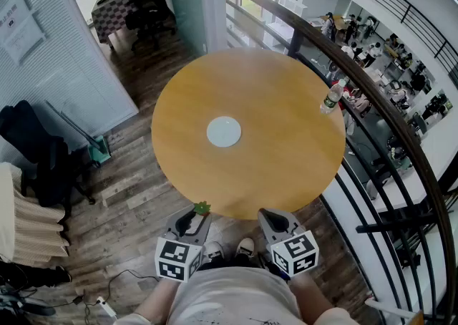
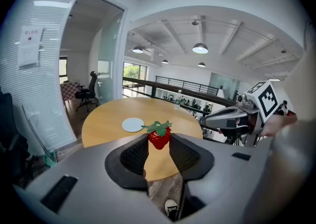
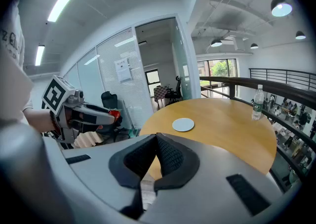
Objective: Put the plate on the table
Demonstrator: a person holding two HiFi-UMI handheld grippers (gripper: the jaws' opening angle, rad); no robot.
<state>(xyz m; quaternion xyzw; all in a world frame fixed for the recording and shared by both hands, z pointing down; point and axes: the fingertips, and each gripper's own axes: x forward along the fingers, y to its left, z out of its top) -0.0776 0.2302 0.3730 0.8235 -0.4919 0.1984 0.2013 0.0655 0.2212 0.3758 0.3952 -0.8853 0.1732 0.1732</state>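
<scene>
Worktop [image 1: 286, 144], round pale wood, fills centre frame, with a curved railing [image 1: 372, 102] to the right. Plate [image 1: 224, 132] already sits white at its middle. Left tool [image 1: 193, 216], bottom of frame, pinches a strawberry [image 2: 159, 135]; right tool [image 1: 275, 217] beside it is closed on nothing. My call: reach forward level and lower the strawberry over the plate before releasing.

Bright even daylight, soft shadows, sharp focus, fisheye-bent edges, dark corners
</scene>
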